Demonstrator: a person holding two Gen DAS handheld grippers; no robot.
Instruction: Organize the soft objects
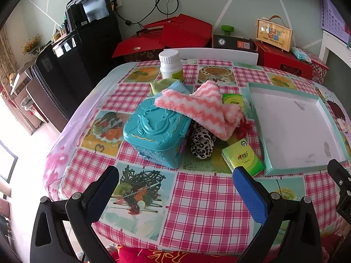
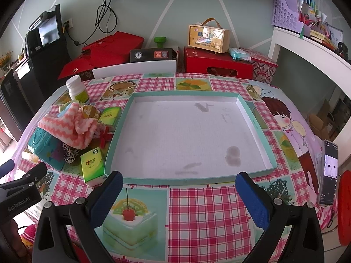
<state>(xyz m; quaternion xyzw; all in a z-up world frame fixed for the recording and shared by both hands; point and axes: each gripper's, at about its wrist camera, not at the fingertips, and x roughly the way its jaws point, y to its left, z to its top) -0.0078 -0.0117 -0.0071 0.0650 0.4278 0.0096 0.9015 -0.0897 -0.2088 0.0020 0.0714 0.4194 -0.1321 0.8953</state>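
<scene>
We judge the task as not begun. Both our left tongs (image 1: 175, 188) and right tongs (image 2: 178, 195) stand wide open and hold nothing. The shallow teal-rimmed white tray (image 2: 255, 120) ahead of the right tongs is empty. The fluffy pink-and-white striped towel (image 1: 197, 107), the leopard-print soft roll (image 1: 201, 143) and the green tissue packs (image 1: 242, 155) lie piled ahead of the left tongs.

A white pill bottle (image 1: 170, 65) stands at the far edge of a checked tablecloth (image 1: 204, 201), a phone (image 2: 329, 173) at its right edge; behind the table, red boxes (image 2: 216, 64) hold a wooden handled sign (image 2: 208, 36).
</scene>
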